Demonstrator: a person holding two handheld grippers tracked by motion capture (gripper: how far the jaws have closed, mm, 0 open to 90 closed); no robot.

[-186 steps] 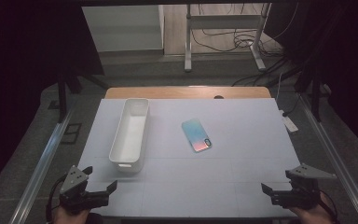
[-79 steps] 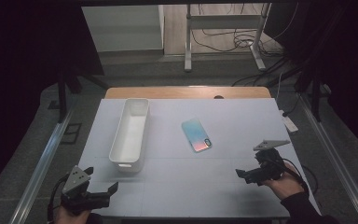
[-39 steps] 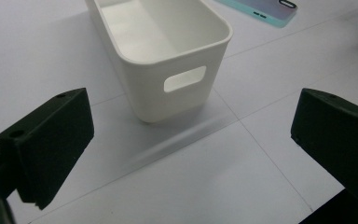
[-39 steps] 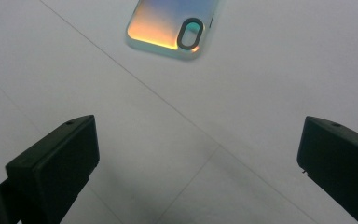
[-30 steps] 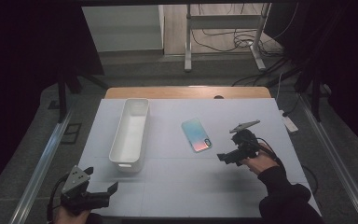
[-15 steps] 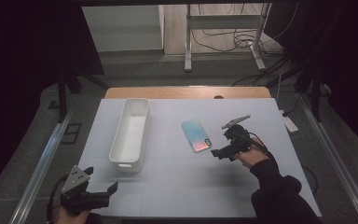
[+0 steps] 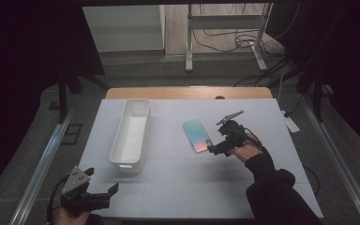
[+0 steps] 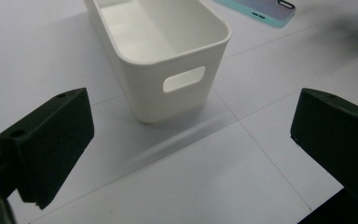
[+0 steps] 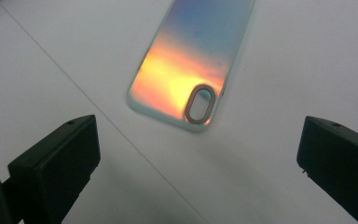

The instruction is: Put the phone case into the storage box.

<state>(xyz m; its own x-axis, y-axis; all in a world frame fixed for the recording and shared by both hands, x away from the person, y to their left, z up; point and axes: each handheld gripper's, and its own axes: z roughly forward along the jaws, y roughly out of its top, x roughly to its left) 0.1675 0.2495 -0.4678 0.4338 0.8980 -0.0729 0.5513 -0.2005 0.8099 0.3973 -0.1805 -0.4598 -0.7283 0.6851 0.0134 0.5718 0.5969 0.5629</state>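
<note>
A wide, pale grey worktop (image 7: 178,187) spreads in front of me, marked with thin grid lines. On its left half stands a long white plastic bin (image 7: 132,133) with a handle slot in its near end wall; its inside is bare. To the right of the bin, well apart from it, a flat iridescent phone case (image 7: 197,135), blue fading to orange, lies face down on the worktop. In my right gripper view the case (image 9: 193,65) sits ahead of my jaws and between their lines, its near end with the oval camera cut-out closest to me, not touching either jaw. My right gripper (image 7: 214,149) hovers just beside the case's near right corner, jaws spread wide and grasping nothing. My left gripper (image 7: 104,194) rests low at the near left of the worktop, jaws also released, aimed at the bin's handle end (image 8: 183,78).
</note>
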